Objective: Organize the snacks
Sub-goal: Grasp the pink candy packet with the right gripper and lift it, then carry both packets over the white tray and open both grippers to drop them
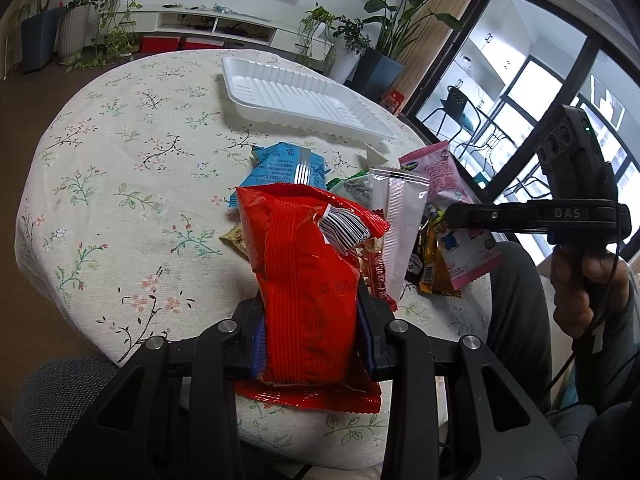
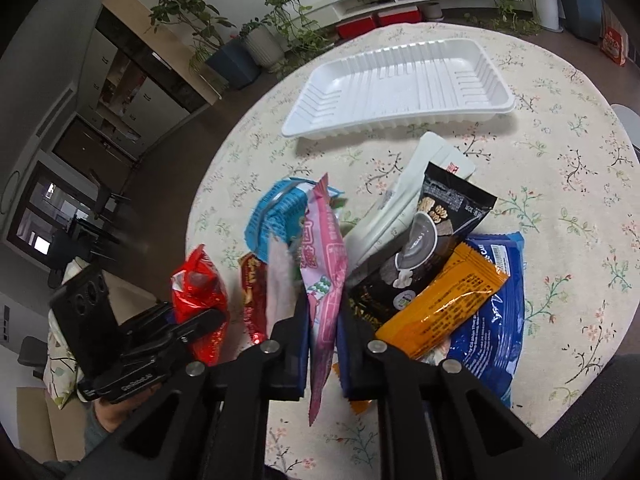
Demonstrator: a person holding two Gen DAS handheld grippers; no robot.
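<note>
A round counter [image 2: 560,184] under a floral cloth carries everything, and the white tray [image 2: 400,84] serves as the landmark: it lies empty at the far side, presumably as the place where the snacks are to be gathered. Nearer than the tray, the snacks are heaped in a loose pile, among them a blue packet [image 2: 496,304], an orange packet [image 2: 444,308] and a black packet [image 2: 436,232]. Nearer still, well short of the tray, a red bag [image 1: 308,288] is pinched upright in the left claw [image 1: 310,340], its sides squeezed by the pads. A pink packet [image 2: 324,280] is clamped edge-on in the right claw [image 2: 322,344], raised above the pile. Both packs seem to be held clear so that each can be carried to the tray without the rest being dragged along.
</note>
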